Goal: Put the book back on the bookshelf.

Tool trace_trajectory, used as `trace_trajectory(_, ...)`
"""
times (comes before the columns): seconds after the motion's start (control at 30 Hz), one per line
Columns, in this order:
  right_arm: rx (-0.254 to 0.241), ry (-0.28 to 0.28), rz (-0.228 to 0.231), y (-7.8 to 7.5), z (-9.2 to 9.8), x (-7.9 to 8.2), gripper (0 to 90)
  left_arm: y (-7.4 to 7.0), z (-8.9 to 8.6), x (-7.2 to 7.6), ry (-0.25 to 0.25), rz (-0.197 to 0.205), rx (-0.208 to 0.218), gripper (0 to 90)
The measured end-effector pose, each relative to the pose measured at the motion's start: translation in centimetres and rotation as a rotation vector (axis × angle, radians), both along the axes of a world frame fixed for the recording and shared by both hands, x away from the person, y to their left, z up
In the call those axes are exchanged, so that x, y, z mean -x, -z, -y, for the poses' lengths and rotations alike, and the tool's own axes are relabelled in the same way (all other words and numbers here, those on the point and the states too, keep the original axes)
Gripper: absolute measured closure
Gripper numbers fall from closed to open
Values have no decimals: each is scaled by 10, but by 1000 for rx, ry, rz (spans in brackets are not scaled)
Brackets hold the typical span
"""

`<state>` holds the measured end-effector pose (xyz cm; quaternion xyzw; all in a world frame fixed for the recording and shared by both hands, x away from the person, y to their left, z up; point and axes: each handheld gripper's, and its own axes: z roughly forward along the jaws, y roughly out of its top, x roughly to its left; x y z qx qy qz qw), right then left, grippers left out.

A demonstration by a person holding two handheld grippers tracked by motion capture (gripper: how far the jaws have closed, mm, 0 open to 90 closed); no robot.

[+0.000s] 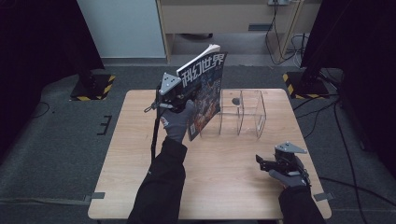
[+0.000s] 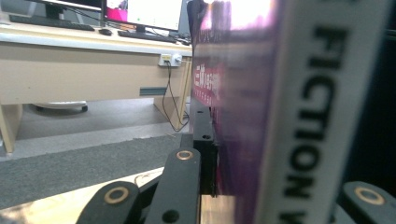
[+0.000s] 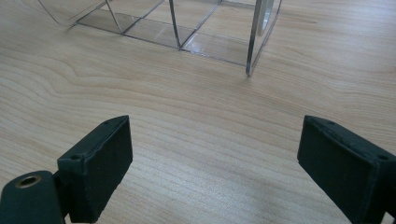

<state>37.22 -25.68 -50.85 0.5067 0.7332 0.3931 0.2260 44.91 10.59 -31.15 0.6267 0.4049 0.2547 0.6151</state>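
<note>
A magazine (image 1: 208, 91) with a dark illustrated cover and large white characters is held upright above the table, just left of a clear acrylic holder (image 1: 243, 114). My left gripper (image 1: 180, 95) is shut on the magazine's left edge. In the left gripper view the white spine (image 2: 308, 116) with black letters stands between the jaws, close to the lens. My right gripper (image 1: 264, 163) rests open near the table's front right, with nothing between its jaws. In the right gripper view the holder (image 3: 187, 28) lies ahead on the wood, with its thin dividers visible.
The wooden table (image 1: 140, 177) has bare room at the left and front. Beyond it are a desk (image 1: 224, 18), cables (image 1: 280, 42) on the floor and two stands with striped bases (image 1: 93, 88) at the far corners.
</note>
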Motion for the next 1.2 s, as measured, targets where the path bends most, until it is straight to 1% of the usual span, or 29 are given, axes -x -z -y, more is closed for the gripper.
trace_trajectory(0.13,0,-1,0,0,0,0,104,1,2,-5,-7,-7,-3,817)
trace_trajectory(0.3,3,-5,-5,1,0,-1,104,4,4,-11,-26,-7,4,817)
trace_trajectory(0.57,5,-15,-6,2,0,-1,104,11,8,-22,-51,-28,16,817)
trace_trajectory(0.6,2,-14,-7,2,1,-2,104,14,10,-26,-55,-32,16,817)
trace_trajectory(0.7,-1,-12,-6,2,1,-2,104,16,13,-30,-62,-36,18,817)
trace_trajectory(0.77,3,-11,-6,3,3,-2,104,20,18,-36,-81,-40,19,817)
trace_trajectory(0.83,5,-13,-6,3,3,-2,104,22,21,-38,-87,-42,21,817)
trace_trajectory(0.87,3,-15,-11,3,3,-2,104,22,21,-38,-87,-42,21,817)
trace_trajectory(0.93,4,-16,-14,4,2,-2,104,25,26,-40,-108,-31,0,817)
trace_trajectory(1.0,2,-16,-13,4,2,-2,103,26,28,-41,-113,-28,-3,816)
trace_trajectory(1.03,3,-17,-11,4,3,-2,103,28,30,-42,-117,-33,-6,816)
trace_trajectory(1.13,1,-16,-10,3,3,-2,103,31,30,-44,-115,-41,-7,816)
trace_trajectory(1.2,0,-12,-11,3,3,-2,103,34,31,-46,-122,-46,3,817)
